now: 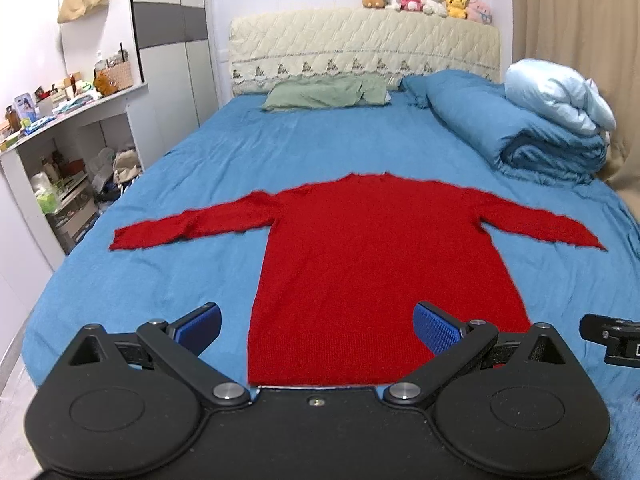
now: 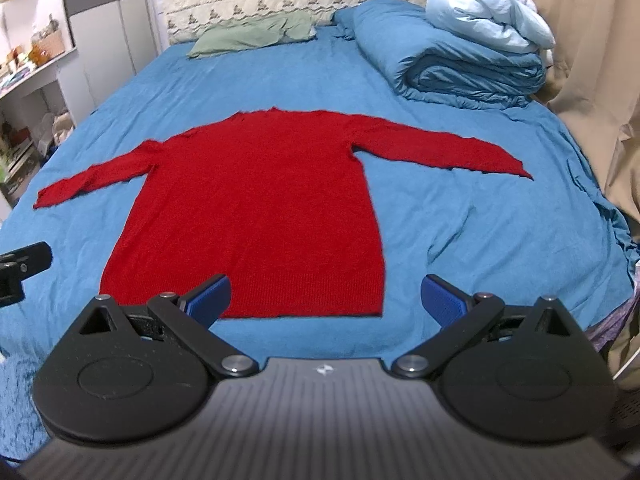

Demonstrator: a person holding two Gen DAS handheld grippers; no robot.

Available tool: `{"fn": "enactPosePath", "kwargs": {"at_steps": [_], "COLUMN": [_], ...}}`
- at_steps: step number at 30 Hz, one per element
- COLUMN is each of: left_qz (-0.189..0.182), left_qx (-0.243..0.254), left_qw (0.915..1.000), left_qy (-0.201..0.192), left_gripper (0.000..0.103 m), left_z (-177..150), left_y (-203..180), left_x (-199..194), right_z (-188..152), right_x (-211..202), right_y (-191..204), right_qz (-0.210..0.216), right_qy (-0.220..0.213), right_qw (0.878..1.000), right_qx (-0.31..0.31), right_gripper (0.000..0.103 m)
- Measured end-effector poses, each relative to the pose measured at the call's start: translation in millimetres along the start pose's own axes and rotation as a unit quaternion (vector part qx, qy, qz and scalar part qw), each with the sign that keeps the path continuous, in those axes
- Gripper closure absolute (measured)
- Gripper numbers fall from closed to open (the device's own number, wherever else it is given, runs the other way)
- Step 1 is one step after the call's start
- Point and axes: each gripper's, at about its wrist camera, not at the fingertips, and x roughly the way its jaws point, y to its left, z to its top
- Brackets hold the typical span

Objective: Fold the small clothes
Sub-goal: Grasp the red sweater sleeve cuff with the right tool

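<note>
On the bed (image 1: 168,184), a soft, limp sweater (image 1: 372,264) lies flat; left gripper (image 1: 318,328) and right gripper (image 2: 326,300) gape empty. Best pinched at a cuff.

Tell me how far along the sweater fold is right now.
Done: the red sweater lies spread flat on the blue bedsheet, both sleeves out to the sides. In hand: nothing; the left gripper and right gripper are both open near the hem, gripping no cloth. Left: every fold, since no sleeve or hem is turned over yet.
</note>
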Motion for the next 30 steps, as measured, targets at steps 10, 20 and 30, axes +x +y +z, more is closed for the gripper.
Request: {"fn": "enactPosePath", "kwargs": {"at_steps": [10, 20, 30], "left_qz": [-0.032, -0.139, -0.120], "left_qx": [0.010, 0.033, 0.064], "left_qw": [0.9990, 0.9892, 0.9857], "left_qy": [-0.031, 0.033, 0.099], "left_gripper": [0.000, 0.000, 0.000], "left_z": [94.3, 160.2, 153.8], "left_y": [-28.8, -119.3, -193.6], "left_x": [91.3, 298.9, 434.9], "right_z": [77.5, 128.0, 130.8], "right_x": [68.1, 257.2, 380.0], "right_y": [-73.4, -189.9, -289.8], "right_qz": [-0.068, -0.157, -0.202], "right_qy": [-0.047, -0.045, -0.055], "right_qw": [0.995, 0.974, 0.950], "right_qx": [0.049, 0.155, 0.232], "right_gripper": [0.000, 0.000, 0.000]}}
